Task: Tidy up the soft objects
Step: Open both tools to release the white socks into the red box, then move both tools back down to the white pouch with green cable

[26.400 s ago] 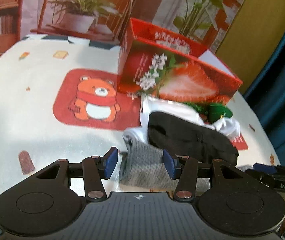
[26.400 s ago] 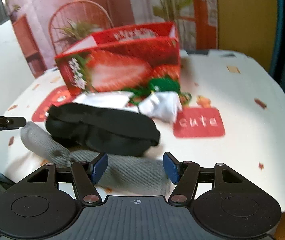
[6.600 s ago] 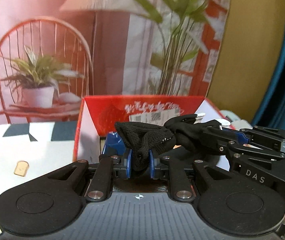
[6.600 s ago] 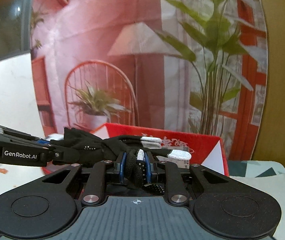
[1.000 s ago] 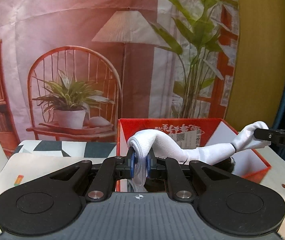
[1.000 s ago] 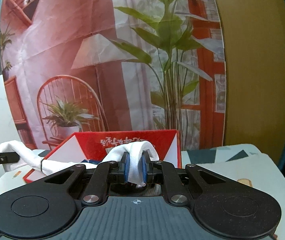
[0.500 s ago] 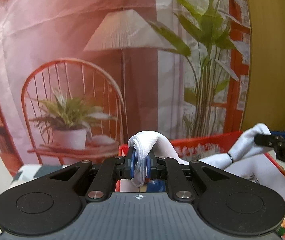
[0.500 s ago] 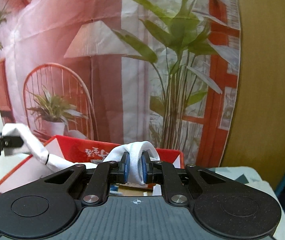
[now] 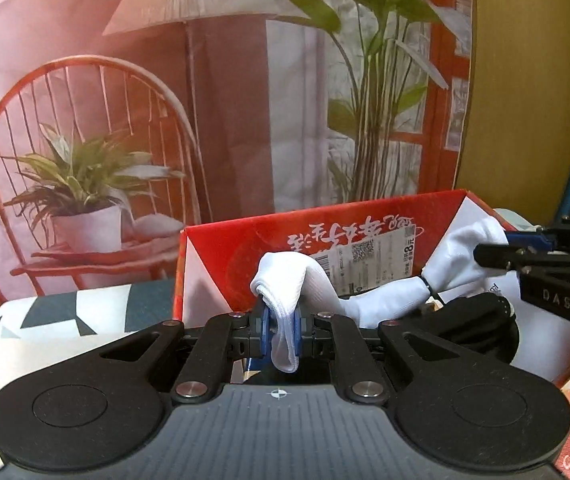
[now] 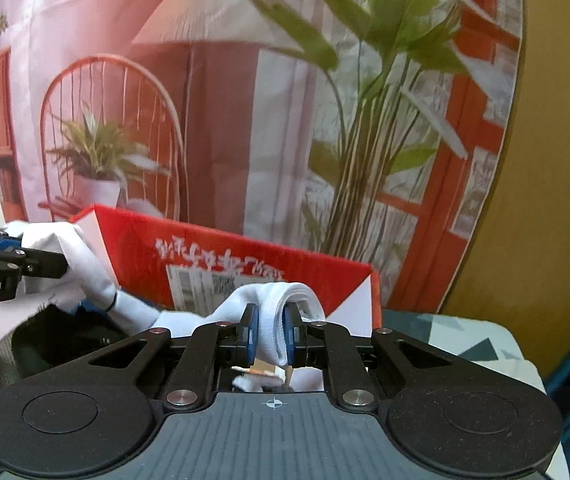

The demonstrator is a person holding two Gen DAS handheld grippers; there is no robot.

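Over the open red box [image 9: 245, 248] I have both tongs carrying one white sock [image 9: 365, 300] stretched between them. My left gripper [image 9: 279, 330] pinches one end of it: the blue pads [image 9: 263, 332] press on a fold that bulges up above them and hangs down a little below. My right gripper [image 10: 269, 338] pinches the other end in the same way, white cloth squeezed between its blue pads [image 10: 251, 340]; its jaws have just been opening slightly, yet the fold sits between them and the pads touch it on both sides.

From the left wrist camera the sock runs rightward from my left tongs, dips toward the box interior at a small dark band, then rises to the right gripper [image 9: 497, 252], seen at the right edge. From the right wrist camera the left gripper [image 10: 45, 264] shows at the left edge with the sock's other end bunched at its tip.

Below the sock, inside the box, lies a black soft item [image 9: 481, 328]. The box stands on a patterned tablecloth [image 9: 65, 332], in front of a printed backdrop [image 9: 165, 80] with a chair, a lamp and plants.
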